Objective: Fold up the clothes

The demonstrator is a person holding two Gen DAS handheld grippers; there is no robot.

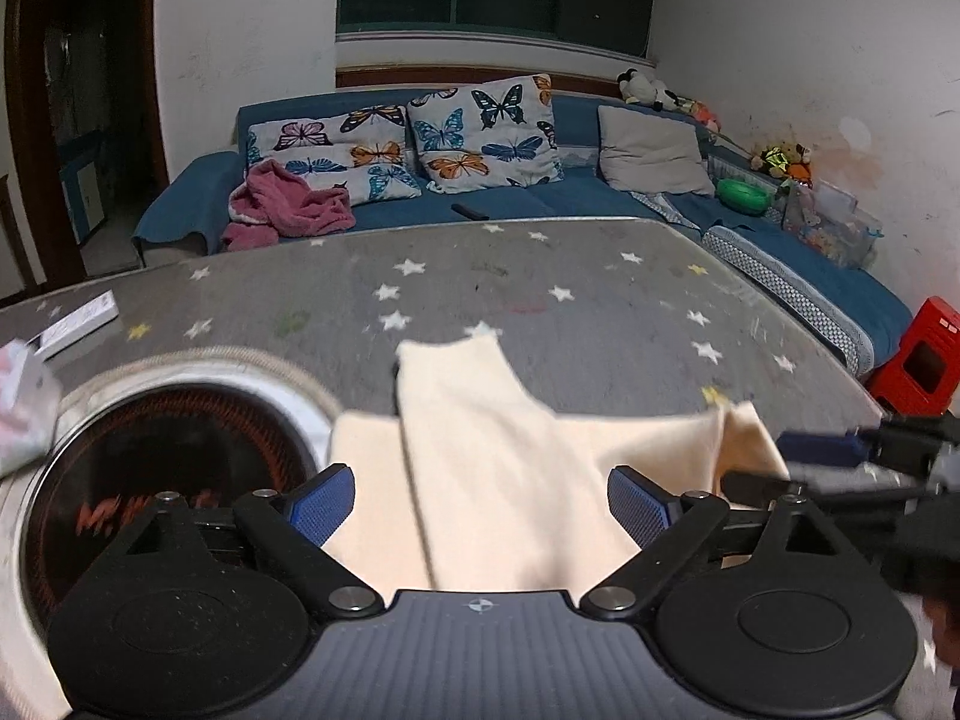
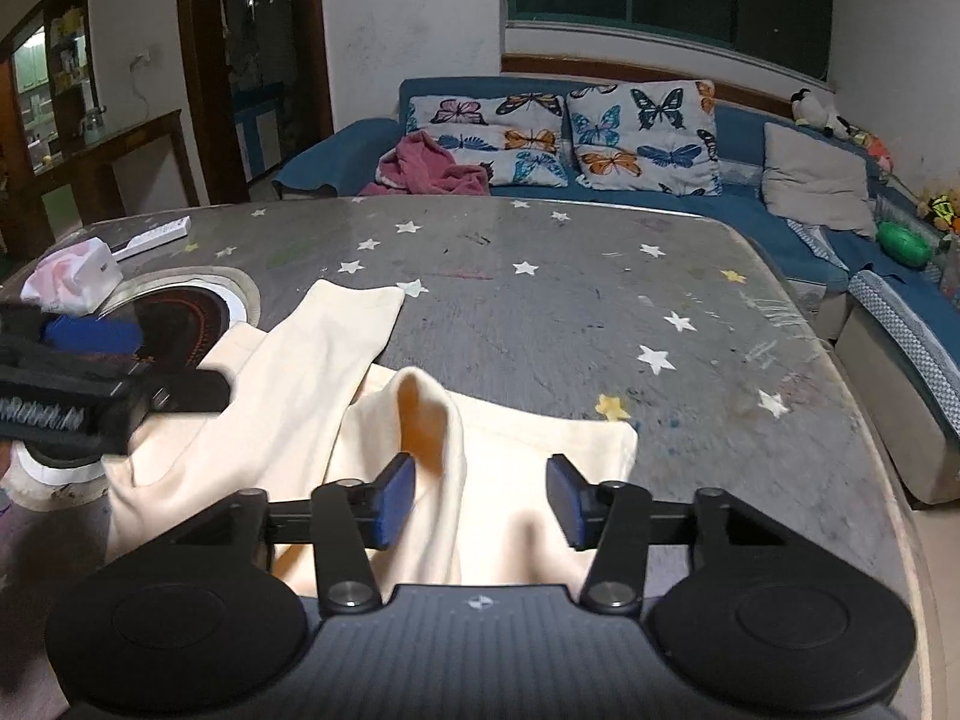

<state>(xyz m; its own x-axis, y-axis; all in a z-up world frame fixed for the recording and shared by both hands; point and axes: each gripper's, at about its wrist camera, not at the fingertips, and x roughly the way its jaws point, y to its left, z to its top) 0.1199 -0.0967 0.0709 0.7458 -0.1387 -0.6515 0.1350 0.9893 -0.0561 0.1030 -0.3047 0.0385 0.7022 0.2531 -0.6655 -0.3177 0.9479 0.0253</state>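
Note:
A cream garment (image 1: 492, 480) lies partly folded on the grey star-patterned table (image 1: 540, 288), one narrow part laid across the rest. My left gripper (image 1: 480, 510) is open just above it, blue pads wide apart, holding nothing. My right gripper (image 2: 480, 498) is open over the garment (image 2: 300, 396), where a raised fold (image 2: 426, 414) stands between the pads. The right gripper also shows at the right edge of the left wrist view (image 1: 852, 456), and the left gripper at the left edge of the right wrist view (image 2: 90, 360).
A round induction hob (image 1: 174, 468) is set into the table at the left, partly under the garment. A tissue pack (image 2: 75, 276) and a white box (image 2: 153, 237) lie beyond it. A blue sofa (image 1: 540, 192) with cushions stands behind the table; a red stool (image 1: 924, 354) at right.

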